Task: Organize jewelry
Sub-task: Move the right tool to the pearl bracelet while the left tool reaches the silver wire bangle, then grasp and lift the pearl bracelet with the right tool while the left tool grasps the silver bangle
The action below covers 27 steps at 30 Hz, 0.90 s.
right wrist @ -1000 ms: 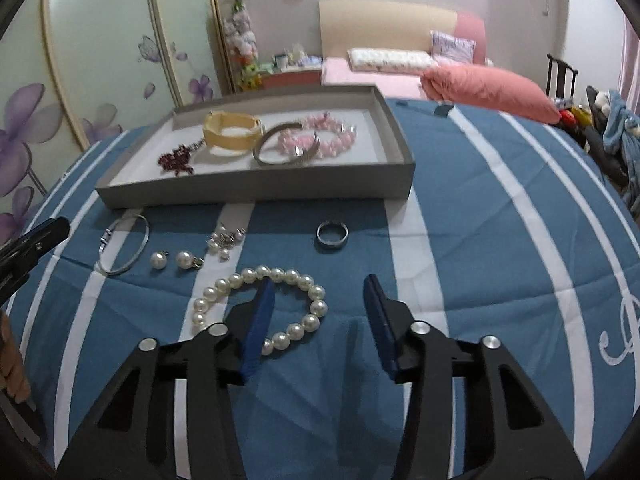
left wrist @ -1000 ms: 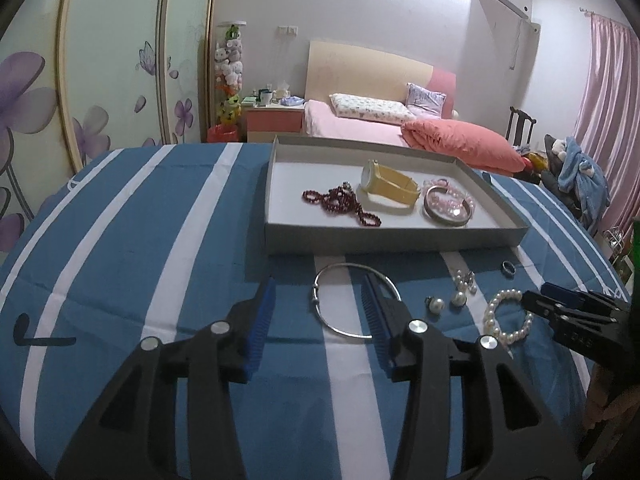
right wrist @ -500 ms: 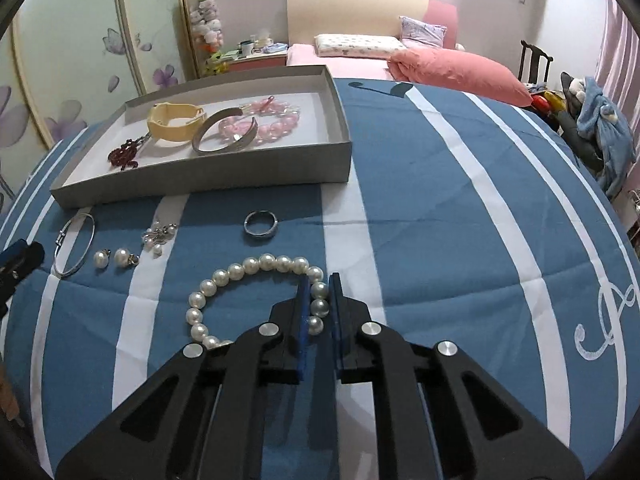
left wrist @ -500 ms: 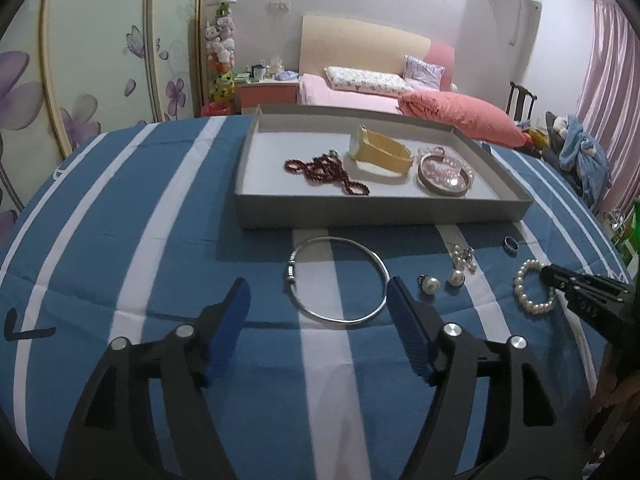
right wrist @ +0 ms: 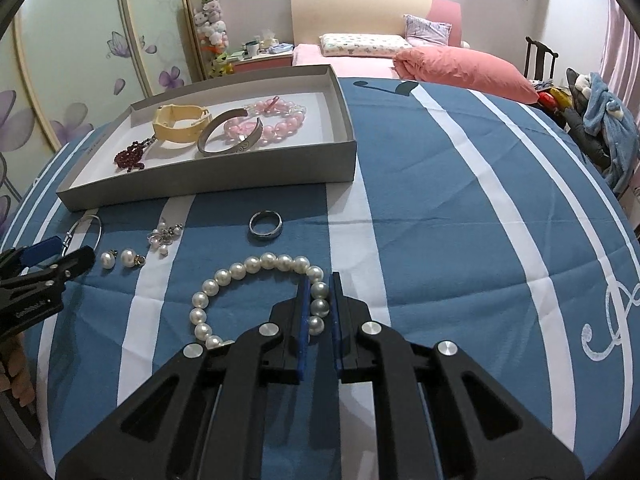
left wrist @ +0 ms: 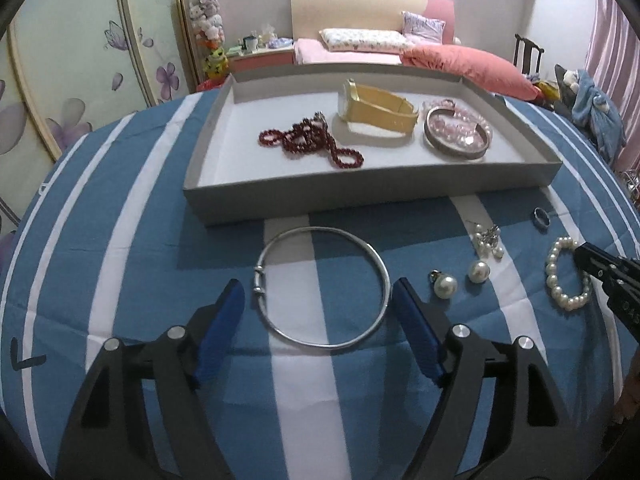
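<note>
your right hand-held gripper (right wrist: pixel 319 292) is clenched on the pearl bracelet (right wrist: pixel 256 276), its blue pads pinching the beads on the bracelet's right side while the rest of the loop lies flat on the blue-and-white striped cloth (right wrist: pixel 460 240) of the table. your left hand-held gripper (left wrist: pixel 316 304) is released, its jaws spread wide either side of the thin silver bangle (left wrist: pixel 322 286), which lies flat on the cloth; the right pad sits just beside the bangle's rim, and you cannot tell if it touches.

a little farther out, two pearl stud earrings (left wrist: pixel 462 278) lie side by side to the right of the bangle, with a small cluster of pearl drop earrings (left wrist: pixel 488 238) just beyond them. the silver ring (right wrist: pixel 265 223) rests on the cloth between the pearl bracelet and the tray.

beyond that stands the shallow grey tray (left wrist: pixel 360 204). in it, left to right, lie a dark red bead strand (left wrist: pixel 312 144), a cream-yellow watch (left wrist: pixel 378 114) lying on its side, and a silver cuff bangle (right wrist: pixel 232 140) lying against a pink bead bracelet (right wrist: pixel 276 124).

behind the table, a bed (right wrist: pixel 400 44) with a salmon-pink pillow sits against the wall.
</note>
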{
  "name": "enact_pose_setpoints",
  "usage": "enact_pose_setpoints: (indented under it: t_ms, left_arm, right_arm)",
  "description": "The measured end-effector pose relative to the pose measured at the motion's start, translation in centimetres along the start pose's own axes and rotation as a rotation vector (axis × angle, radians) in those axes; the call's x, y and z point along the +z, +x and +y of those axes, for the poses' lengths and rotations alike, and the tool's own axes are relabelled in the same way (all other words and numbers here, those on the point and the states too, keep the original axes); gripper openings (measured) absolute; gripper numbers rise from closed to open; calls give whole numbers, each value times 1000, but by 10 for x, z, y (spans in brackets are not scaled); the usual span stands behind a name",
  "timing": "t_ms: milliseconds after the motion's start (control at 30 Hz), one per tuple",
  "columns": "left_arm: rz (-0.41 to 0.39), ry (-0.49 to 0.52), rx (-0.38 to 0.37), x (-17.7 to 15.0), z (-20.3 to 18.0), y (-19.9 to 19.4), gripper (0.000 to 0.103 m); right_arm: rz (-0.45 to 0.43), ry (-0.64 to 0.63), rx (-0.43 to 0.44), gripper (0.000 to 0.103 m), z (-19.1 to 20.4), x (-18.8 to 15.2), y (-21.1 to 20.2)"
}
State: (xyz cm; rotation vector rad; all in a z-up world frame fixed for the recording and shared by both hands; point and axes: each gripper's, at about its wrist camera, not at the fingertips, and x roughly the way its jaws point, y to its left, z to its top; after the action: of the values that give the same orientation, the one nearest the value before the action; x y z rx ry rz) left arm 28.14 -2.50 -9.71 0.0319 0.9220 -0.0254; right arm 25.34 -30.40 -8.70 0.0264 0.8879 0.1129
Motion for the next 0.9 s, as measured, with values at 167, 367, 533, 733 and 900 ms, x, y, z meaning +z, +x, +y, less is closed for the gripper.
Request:
enact_pose_setpoints:
  t_ms: [167,367,533,733,900]
  left_arm:
    - [2,0,-3,2,-1,3,77]
    - [-5,3,-11,4,-3,3,69]
    - [-9,-14,-2,1,0,0,69]
    - [-38,-24,17,-8,12,-14,69]
    - [-57,-40,16,-11,20,-25,69]
  right_arm:
    - [0,0,2,10,0,1,0]
    - [0,3,5,10,1,1,0]
    - [-5,25,32,10,-1,1,-1]
    - [-60,26,54,10,-1,0,-12]
    - [-105,10,92,10,6,0,-21]
